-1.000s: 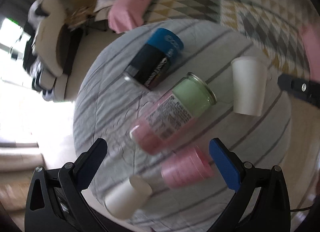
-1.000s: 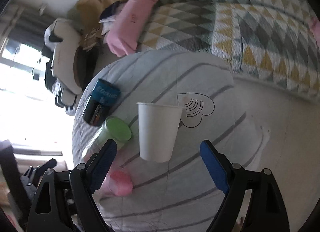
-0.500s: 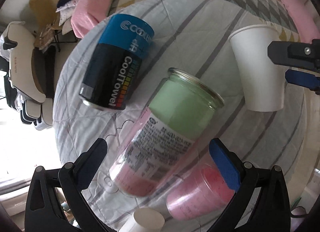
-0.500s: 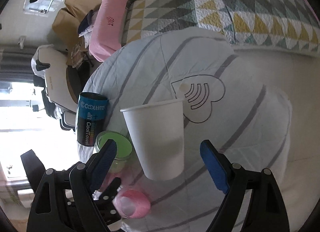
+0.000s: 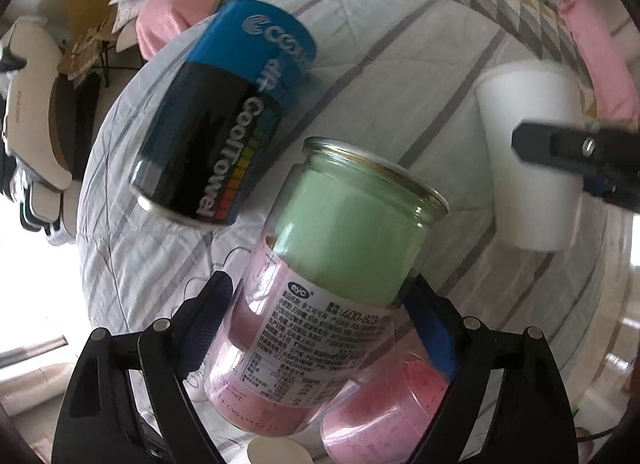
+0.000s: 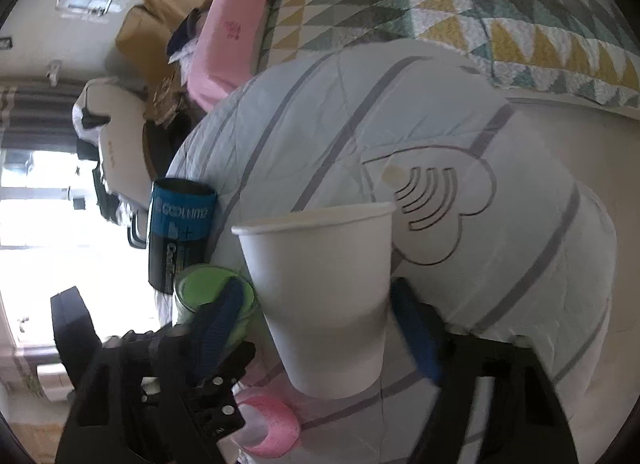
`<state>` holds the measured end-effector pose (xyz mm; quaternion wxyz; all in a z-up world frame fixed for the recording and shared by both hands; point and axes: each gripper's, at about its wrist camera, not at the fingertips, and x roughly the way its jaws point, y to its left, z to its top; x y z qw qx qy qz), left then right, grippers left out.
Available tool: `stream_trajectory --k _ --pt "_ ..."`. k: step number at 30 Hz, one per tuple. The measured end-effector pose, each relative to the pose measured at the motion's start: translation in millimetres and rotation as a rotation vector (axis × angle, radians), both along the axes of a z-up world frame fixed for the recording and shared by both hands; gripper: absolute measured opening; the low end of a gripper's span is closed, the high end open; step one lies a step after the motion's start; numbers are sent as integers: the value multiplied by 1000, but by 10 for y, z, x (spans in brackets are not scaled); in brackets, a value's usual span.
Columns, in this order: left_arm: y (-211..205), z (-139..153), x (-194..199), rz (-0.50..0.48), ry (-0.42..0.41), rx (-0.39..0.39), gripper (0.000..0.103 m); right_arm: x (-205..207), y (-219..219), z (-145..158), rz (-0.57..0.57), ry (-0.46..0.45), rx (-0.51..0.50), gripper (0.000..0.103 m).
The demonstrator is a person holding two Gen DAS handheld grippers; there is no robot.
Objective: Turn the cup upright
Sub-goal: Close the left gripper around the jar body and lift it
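White paper cup [image 6: 320, 296], mouth up, sits between the right tool's [image 6: 320, 328] barely parted fingers; contact unclear.

The left gripper [image 5: 320, 316] has its two fingers spread wide apart. The right gripper [image 6: 320, 324] has its fingers wide apart too.

Home bedroom, patchwork quilt [image 6: 460, 3], pink pillow [image 6: 232, 31], cardboard boxes [image 6: 160, 11]
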<state>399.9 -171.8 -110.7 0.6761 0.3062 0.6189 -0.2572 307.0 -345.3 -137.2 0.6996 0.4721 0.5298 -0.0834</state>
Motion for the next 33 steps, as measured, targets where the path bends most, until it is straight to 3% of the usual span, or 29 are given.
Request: stream_trajectory --k 10,19,28,33 --pt "530 272 109 152 -35 -101 86 12 131 148 115 -60 -61 66" --pt "1266 474 123 351 -71 -257 82 156 462 407 344 -196 -166 66" --pt "1805 462 206 521 -101 -445 82 430 814 526 579 -357 -322 66" --pt "1841 357 205 580 -106 -493 82 488 964 523 670 -444 -359 66"
